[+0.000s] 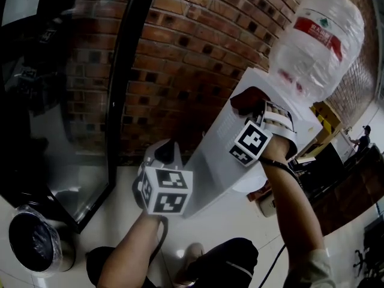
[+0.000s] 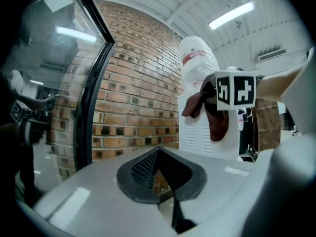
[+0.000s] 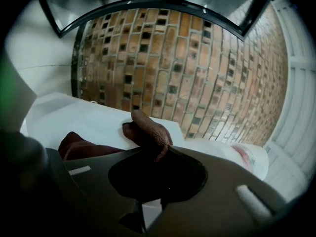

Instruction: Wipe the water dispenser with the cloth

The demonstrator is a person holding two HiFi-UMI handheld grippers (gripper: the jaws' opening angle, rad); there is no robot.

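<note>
The white water dispenser (image 1: 219, 161) stands against the brick wall with a clear bottle (image 1: 318, 41) on top. My right gripper (image 1: 258, 105) is shut on a dark red cloth (image 1: 246, 98), which lies against the dispenser's upper side just below the bottle. In the right gripper view the cloth (image 3: 148, 132) bunches out of the jaws onto the white panel (image 3: 74, 122). My left gripper (image 1: 167, 153) is lower, beside the dispenser's side, its jaws together with nothing between them. The left gripper view shows the dispenser (image 2: 202, 137), the cloth (image 2: 213, 115) and the bottle (image 2: 197, 58) ahead.
A glass door in a black frame (image 1: 123, 89) stands to the left of the brick wall (image 1: 180, 53). A black bin with a liner (image 1: 33, 242) sits at the lower left. Boxes (image 1: 327, 116) and a person (image 1: 363, 138) are far right.
</note>
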